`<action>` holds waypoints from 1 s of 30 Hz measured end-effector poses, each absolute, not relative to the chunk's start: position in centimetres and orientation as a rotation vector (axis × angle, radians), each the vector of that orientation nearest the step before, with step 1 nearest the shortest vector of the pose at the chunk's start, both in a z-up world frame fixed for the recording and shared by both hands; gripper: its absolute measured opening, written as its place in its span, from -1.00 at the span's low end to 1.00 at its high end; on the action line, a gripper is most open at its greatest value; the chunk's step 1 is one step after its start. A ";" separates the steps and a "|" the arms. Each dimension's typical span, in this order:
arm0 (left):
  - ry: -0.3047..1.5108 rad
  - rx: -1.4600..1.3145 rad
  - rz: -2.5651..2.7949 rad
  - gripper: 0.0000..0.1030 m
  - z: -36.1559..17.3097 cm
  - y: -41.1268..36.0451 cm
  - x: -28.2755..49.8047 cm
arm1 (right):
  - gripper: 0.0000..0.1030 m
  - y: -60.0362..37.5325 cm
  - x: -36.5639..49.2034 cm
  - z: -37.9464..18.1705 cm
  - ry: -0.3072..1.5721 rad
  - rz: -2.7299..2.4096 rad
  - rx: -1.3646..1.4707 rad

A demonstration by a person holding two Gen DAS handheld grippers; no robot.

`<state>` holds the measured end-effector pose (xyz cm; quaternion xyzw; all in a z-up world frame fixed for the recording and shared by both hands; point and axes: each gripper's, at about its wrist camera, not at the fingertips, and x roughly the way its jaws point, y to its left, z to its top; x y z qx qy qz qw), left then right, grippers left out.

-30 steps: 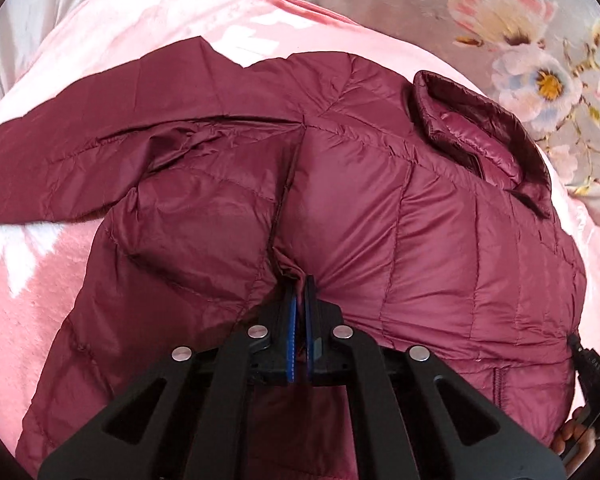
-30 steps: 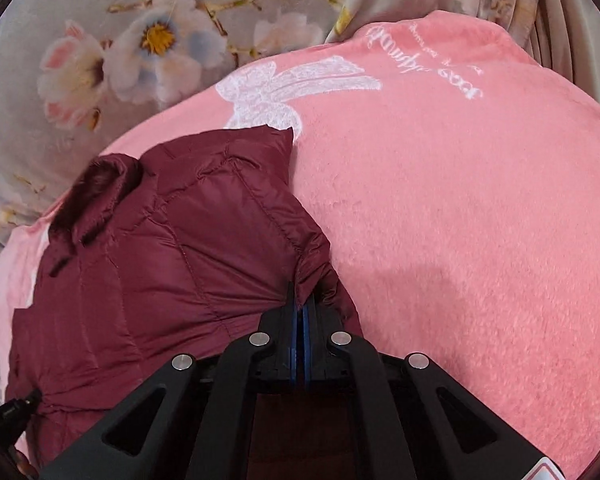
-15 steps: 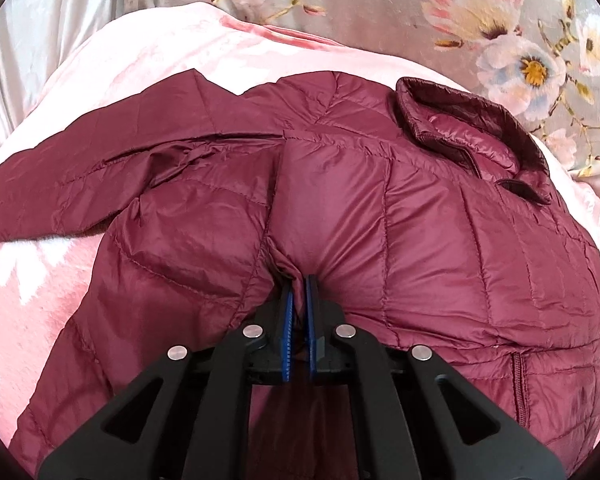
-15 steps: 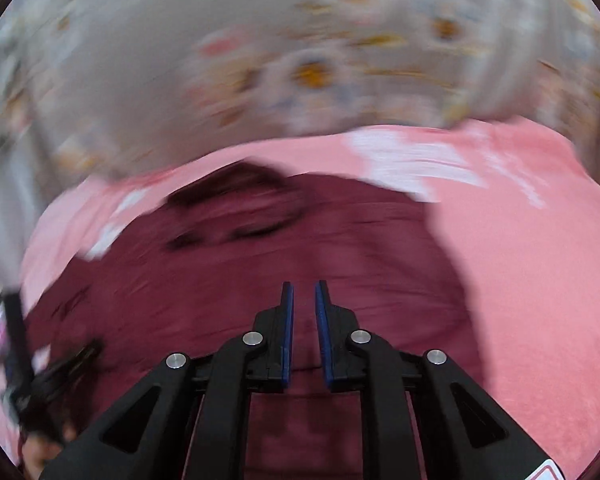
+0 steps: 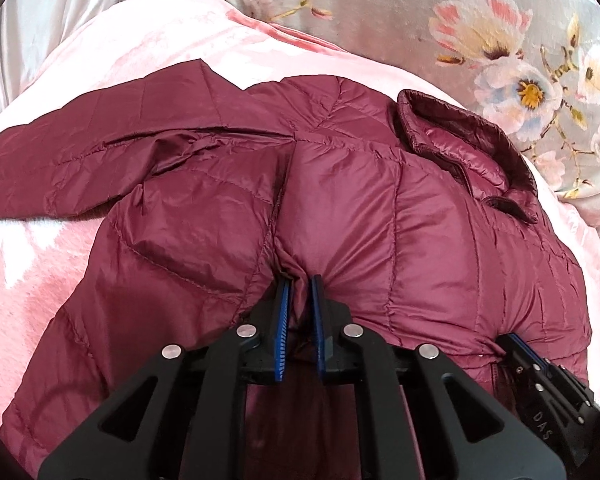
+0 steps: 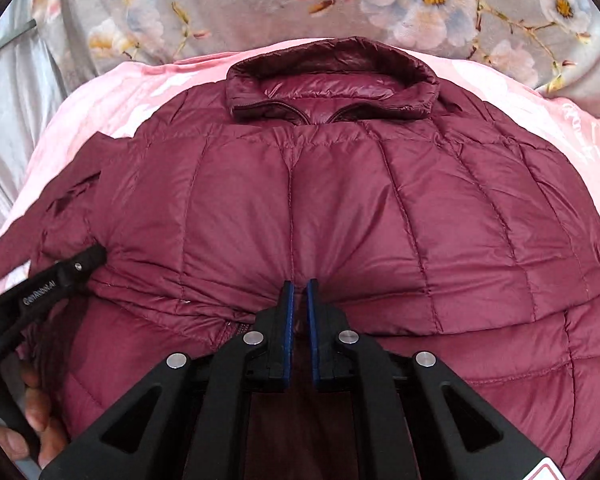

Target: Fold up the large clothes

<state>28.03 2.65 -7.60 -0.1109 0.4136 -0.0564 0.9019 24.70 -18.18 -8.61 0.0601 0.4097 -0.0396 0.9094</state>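
A maroon quilted puffer jacket (image 5: 440, 240) lies on a pink blanket (image 5: 40, 264), collar (image 5: 468, 148) to the far right, one sleeve (image 5: 60, 160) stretched out left. My left gripper (image 5: 299, 280) is shut on a pinch of jacket fabric near the side seam. In the right wrist view the jacket (image 6: 380, 208) fills the frame, collar (image 6: 332, 80) at the top. My right gripper (image 6: 299, 284) hovers low over the jacket's middle, jaws slightly apart, with nothing held. The left gripper (image 6: 80, 264) shows at the left edge there, and the right one (image 5: 540, 368) at lower right in the left view.
The pink blanket (image 6: 100, 92) covers a bed. A grey floral sheet (image 6: 260, 4) lies beyond the collar. Grey silky fabric (image 5: 40, 24) hangs at the far left. A hand (image 6: 32, 412) holds the left gripper's handle.
My right gripper let go of the jacket's right edge, opened a little and swung left over the jacket's middle. My left gripper kept its pinch and pulled back slightly.
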 end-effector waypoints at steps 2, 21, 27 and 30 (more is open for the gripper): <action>0.856 -0.236 -0.121 -0.81 -7.6 2.8 28.0 | -0.90 -17.9 24.7 -8.7 0.848 -0.090 0.107; 0.733 -0.641 0.365 0.67 -2.9 30.7 24.9 | -0.53 -17.0 22.7 -6.9 0.778 -0.148 0.083; 0.716 -0.872 0.509 0.64 -6.5 42.4 25.3 | -0.18 -15.3 18.1 -5.1 0.716 -0.095 0.148; 0.705 -0.903 0.496 0.49 -6.8 44.0 26.3 | -0.18 -14.3 16.7 -5.4 0.725 -0.096 0.146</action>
